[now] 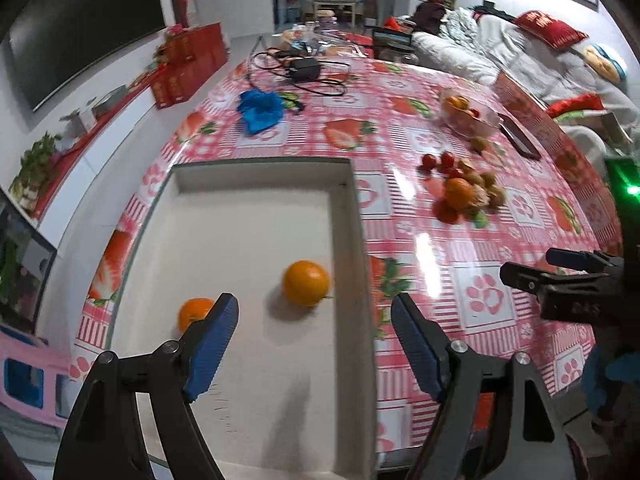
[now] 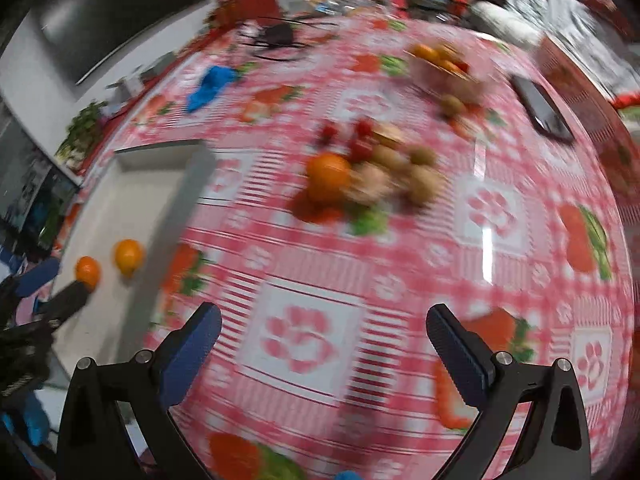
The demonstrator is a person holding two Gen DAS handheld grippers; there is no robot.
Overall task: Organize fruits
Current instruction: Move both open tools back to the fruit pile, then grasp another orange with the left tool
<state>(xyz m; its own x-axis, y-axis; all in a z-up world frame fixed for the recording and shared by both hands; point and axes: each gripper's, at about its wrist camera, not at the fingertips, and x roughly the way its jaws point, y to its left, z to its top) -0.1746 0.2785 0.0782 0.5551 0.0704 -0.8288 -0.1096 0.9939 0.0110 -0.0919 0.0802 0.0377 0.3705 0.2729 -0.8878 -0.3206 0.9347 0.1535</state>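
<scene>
**Two oranges in tray, both grippers released**

Left wrist view: left gripper [image 1: 314, 316] hangs over the white tray [image 1: 256, 172], fingers spread wide, nothing between them. Tray sits on the worktop [image 1: 460, 248], which carries a pink strawberry-and-paw print cloth. Large orange [image 1: 306, 283] lies on the tray floor near the right wall. Small orange [image 1: 194, 314] lies at 9 o'clock from it, partly hidden behind the left blue finger pad [image 1: 212, 348]; contact cannot be judged. At 1 o'clock from the tray, well apart, a loose fruit pile [image 1: 464, 188]: one orange, small red fruits, brown round ones. Farther at 1 o'clock a clear bowl [image 1: 470, 114] with more fruit. Blue cloth [image 1: 260, 110] at 12 o'clock beyond the tray. This view is sharp enough to show the tray walls and both oranges clearly.

Right wrist view: motion-blurred. Right gripper [image 2: 324, 340] is over bare cloth, fingers wide apart, empty. The pile [image 2: 372, 172] sits at 12 o'clock from it, larger here than in the other view, but individual fruits smear together. Tray and both oranges appear at 9 o'clock. Dark phone [image 2: 542, 110] at 2 o'clock shows in full only here.
</scene>
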